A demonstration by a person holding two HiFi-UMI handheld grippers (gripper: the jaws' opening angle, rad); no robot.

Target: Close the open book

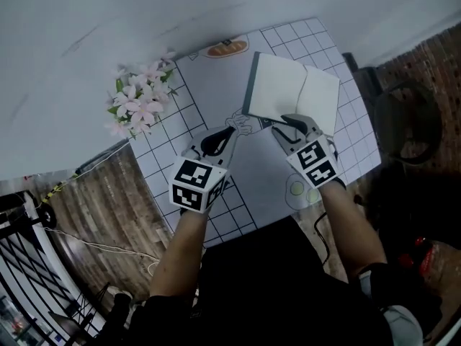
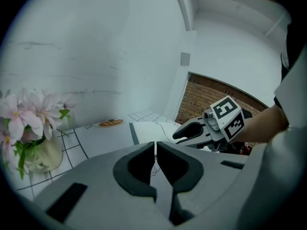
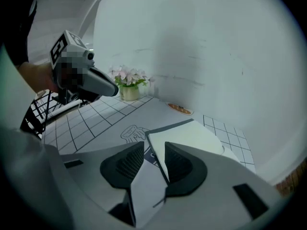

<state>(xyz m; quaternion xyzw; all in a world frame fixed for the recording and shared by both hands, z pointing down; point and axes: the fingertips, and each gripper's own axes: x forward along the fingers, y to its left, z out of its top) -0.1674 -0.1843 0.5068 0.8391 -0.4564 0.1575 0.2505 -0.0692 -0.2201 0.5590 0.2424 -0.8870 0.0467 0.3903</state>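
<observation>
**Head view.** The open book (image 1: 294,96) lies flat, pages up, on the gridded mat (image 1: 209,85) in the upper centre-right of the frame. Its dark cover edge shows along its left side.

The right gripper (image 1: 294,125) points at the book's lower edge with its claw parted. In the right gripper view, the near corner of the left-hand page and cover lines up with the gap, but the pads do not appear to press on it. This stance probably lets one jaw slip under the cover to lift it over.

The left gripper (image 1: 216,141), at the book's lower left, has its claw closed on nothing, as the left gripper view shows. It sits clear of the book, likely kept in reserve to steady it. Flowers (image 1: 140,99) stand at upper left, well apart from the book.
</observation>
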